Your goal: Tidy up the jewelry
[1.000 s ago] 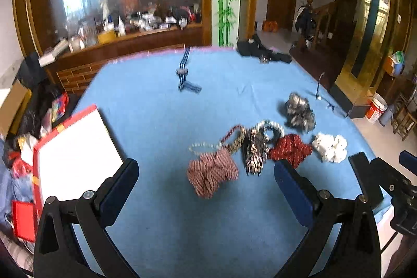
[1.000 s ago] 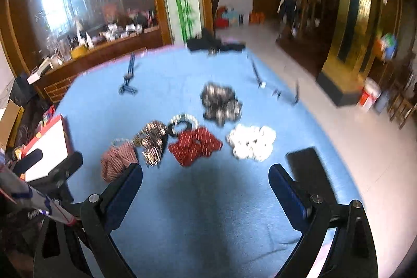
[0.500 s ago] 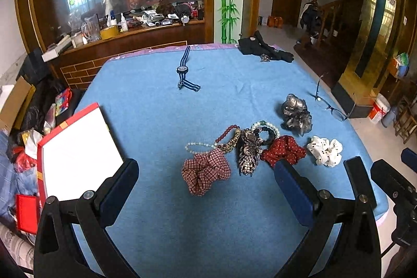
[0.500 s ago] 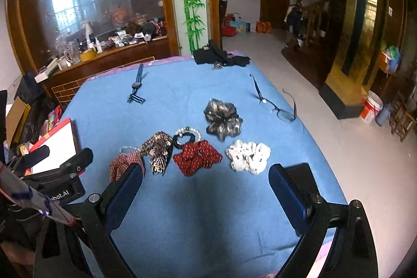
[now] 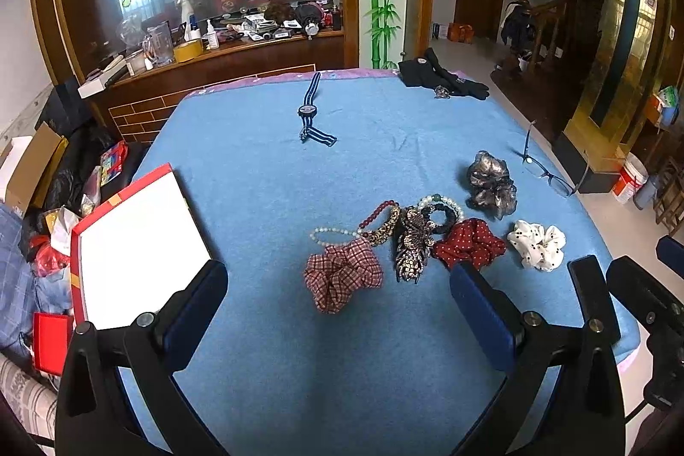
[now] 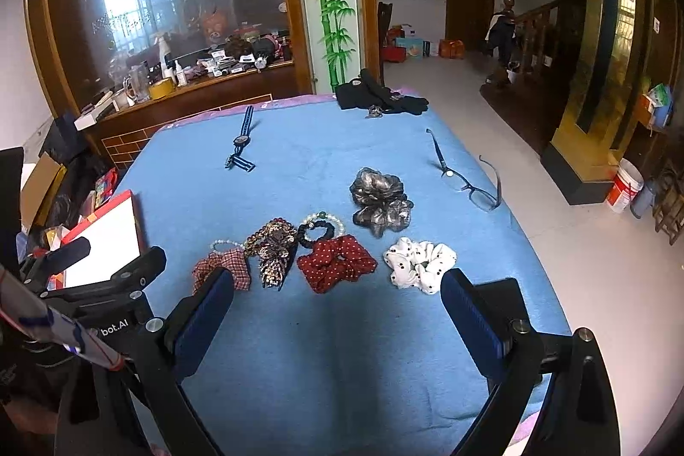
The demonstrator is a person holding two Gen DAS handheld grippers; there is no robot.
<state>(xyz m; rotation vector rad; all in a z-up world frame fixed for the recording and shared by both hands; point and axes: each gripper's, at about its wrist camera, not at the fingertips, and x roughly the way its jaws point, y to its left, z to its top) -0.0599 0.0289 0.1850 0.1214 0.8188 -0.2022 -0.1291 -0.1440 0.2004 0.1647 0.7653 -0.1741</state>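
Note:
On the blue tablecloth [image 5: 265, 199] lie a plaid scrunchie [image 5: 342, 276], a leopard hair clip [image 5: 412, 242], bead bracelets [image 5: 440, 204], a red dotted scrunchie [image 5: 468, 244], a white dotted scrunchie [image 5: 536, 244] and a grey scrunchie [image 5: 489, 184]. A striped watch [image 5: 310, 114] lies farther back. A red box with white inside [image 5: 137, 246] sits at the left edge. My left gripper [image 5: 337, 310] is open and empty, above the near table, just short of the plaid scrunchie. My right gripper [image 6: 337, 310] is open and empty, just short of the red scrunchie [image 6: 335, 263].
Eyeglasses [image 6: 468, 174] lie at the right side. Black gloves [image 5: 440, 77] lie at the far edge. The left gripper's body [image 6: 107, 285] shows at the left of the right wrist view. Clutter and boxes [image 5: 47, 199] sit left of the table.
Both grippers have pulled back and up a little, so the items sit smaller and sharper in view. Nothing on the table has moved.

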